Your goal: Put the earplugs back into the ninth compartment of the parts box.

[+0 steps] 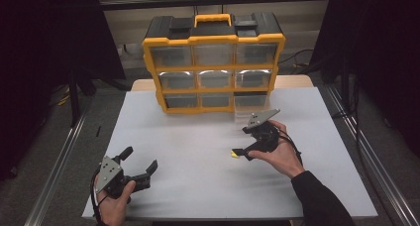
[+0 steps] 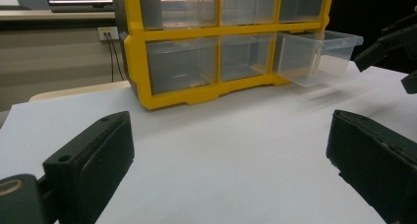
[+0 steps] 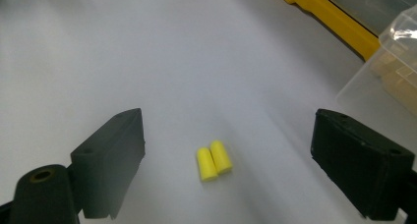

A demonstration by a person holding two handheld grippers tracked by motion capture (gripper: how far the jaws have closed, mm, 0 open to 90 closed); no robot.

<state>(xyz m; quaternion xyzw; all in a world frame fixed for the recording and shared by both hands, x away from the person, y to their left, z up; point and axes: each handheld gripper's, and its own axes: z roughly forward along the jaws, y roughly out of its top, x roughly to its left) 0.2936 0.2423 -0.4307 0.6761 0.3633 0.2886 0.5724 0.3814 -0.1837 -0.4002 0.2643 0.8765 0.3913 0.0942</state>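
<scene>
While your right gripper [image 3: 226, 184] hangs over the white table [image 1: 198, 151] with its jaws spread wide and nothing pinched, two yellow foam earplugs [image 3: 214, 160] lie side by side and touching on the table between and just ahead of the jaws. Judge them very light, soft and squashy: they will likely compress under the pads and may roll or squirt out. Take hold across the middle of the pair, or of one plug alone, and close gently.

Count: two earplugs; one yellow organiser [image 1: 214, 62] with nine clear drawers in three rows of three; one drawer [image 2: 317, 54], bottom right, pulled out and near the plugs. Your left gripper [image 1: 131, 169] rests spread and empty, well apart.
</scene>
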